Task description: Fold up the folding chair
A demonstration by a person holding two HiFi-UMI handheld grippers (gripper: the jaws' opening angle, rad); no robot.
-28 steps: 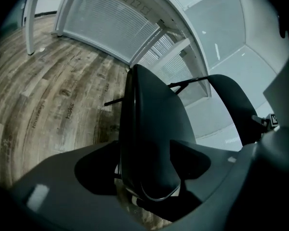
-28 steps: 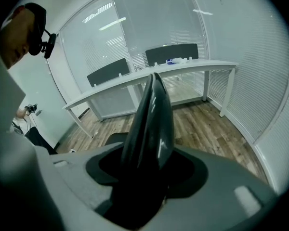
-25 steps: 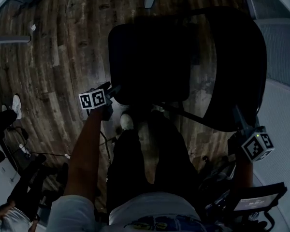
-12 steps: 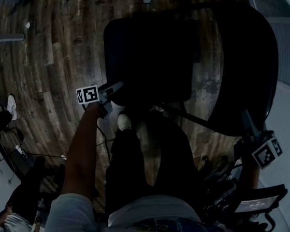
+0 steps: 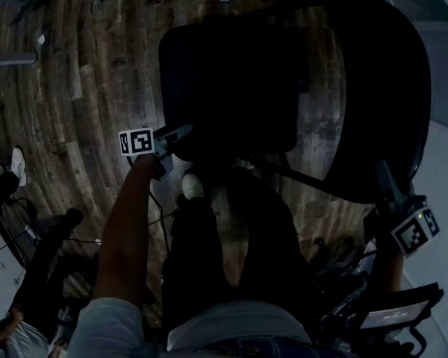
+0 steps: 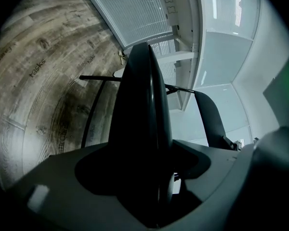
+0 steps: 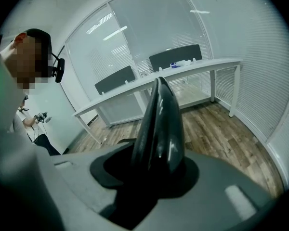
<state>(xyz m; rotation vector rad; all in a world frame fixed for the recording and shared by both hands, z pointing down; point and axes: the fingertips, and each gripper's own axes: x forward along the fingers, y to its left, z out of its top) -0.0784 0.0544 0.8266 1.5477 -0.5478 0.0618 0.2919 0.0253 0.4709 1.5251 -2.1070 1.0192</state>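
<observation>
The black folding chair stands open on the wood floor, its seat (image 5: 231, 88) in front of me and its backrest (image 5: 381, 103) at the right. My left gripper (image 5: 170, 139) is at the seat's near left corner, and its jaws are closing. In the left gripper view the seat's edge (image 6: 139, 109) runs deep between the jaws of that gripper (image 6: 144, 177). My right gripper (image 5: 394, 200) is at the backrest's near lower edge, jaws closing. The backrest's rim (image 7: 161, 124) fills the gap of that gripper (image 7: 154, 172).
My own dark-trousered legs (image 5: 231, 252) stand just behind the seat. A bystander (image 5: 30, 274) and cables are at the lower left. A device with a screen (image 5: 392, 312) sits at the lower right. A long white desk (image 7: 183, 71) and blinds line the room.
The left gripper has shifted slightly up and left along the seat's corner. The right gripper has slid down and right along the backrest, which now looms larger.
</observation>
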